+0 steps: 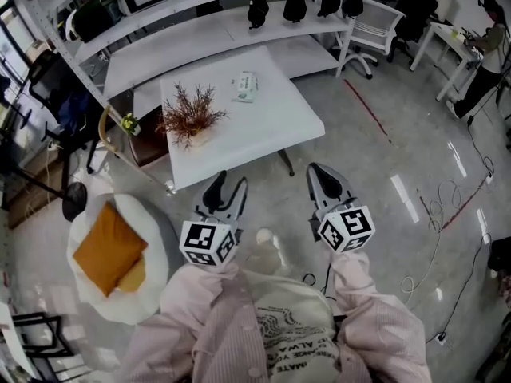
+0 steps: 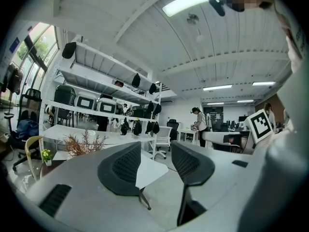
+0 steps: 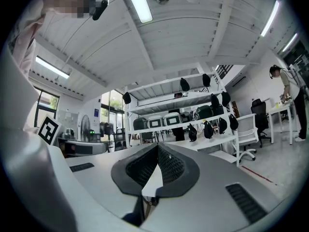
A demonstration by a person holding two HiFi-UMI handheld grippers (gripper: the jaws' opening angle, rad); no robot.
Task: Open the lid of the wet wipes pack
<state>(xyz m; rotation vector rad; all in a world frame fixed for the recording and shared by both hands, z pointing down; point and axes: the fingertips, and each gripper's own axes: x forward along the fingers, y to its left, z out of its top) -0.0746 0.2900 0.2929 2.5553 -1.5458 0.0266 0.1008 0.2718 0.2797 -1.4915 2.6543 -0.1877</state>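
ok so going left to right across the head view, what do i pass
orange cushion → dried plant → wet wipes pack → white chair → person

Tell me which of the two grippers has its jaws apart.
The left gripper: its jaws stand apart with nothing between them, while those of the right gripper meet at their tips.
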